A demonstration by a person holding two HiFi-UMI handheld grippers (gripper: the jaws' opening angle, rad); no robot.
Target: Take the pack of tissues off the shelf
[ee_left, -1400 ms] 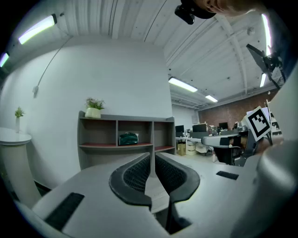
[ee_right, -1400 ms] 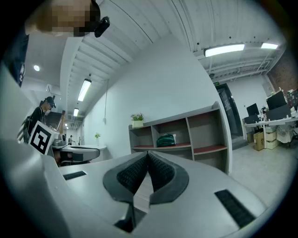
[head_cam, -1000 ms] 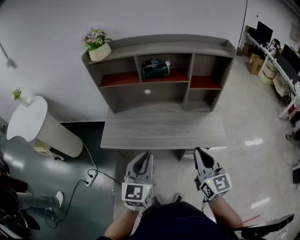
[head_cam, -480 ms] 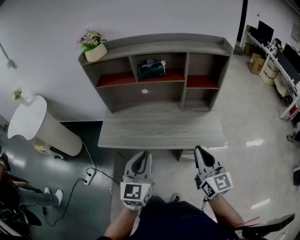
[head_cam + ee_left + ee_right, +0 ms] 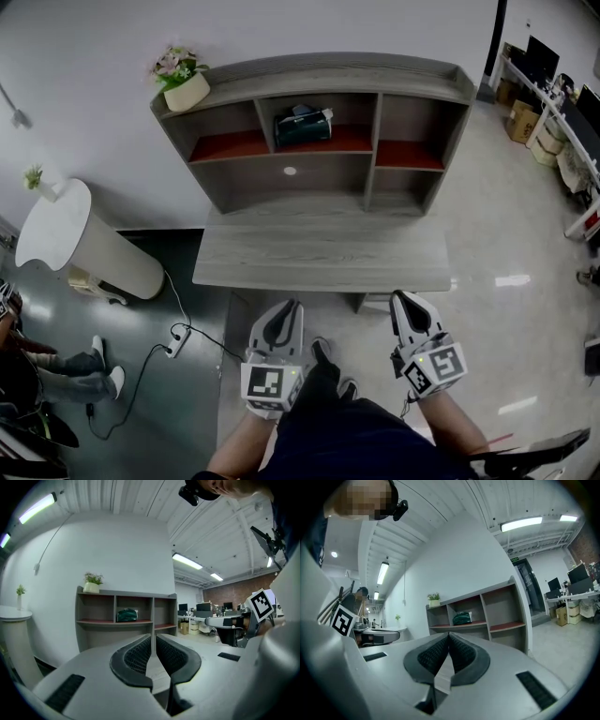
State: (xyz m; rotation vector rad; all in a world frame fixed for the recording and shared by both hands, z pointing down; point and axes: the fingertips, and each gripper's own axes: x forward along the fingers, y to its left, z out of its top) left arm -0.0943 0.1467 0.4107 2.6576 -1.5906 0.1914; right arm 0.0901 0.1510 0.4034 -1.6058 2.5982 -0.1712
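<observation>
The pack of tissues (image 5: 303, 127) is dark green and lies in the middle upper compartment of the grey shelf unit (image 5: 319, 70), on a red shelf board. It also shows far off in the left gripper view (image 5: 127, 615) and in the right gripper view (image 5: 462, 618). My left gripper (image 5: 284, 319) and right gripper (image 5: 410, 309) hang side by side in front of the desk's near edge, well short of the shelf. Both point toward the shelf. The left gripper (image 5: 153, 637) and the right gripper (image 5: 449, 635) are shut with nothing between their jaws.
The shelf unit stands at the back of a grey desk (image 5: 323, 258). A potted plant (image 5: 185, 84) sits on its top left corner. A white round table (image 5: 66, 244) stands to the left, a power strip (image 5: 176, 347) on the floor, office desks (image 5: 562, 103) at right.
The desk and shelf have shifted slightly in the head view as the person steps forward; a foot now shows between the grippers. Both grippers keep their places and stay shut.
</observation>
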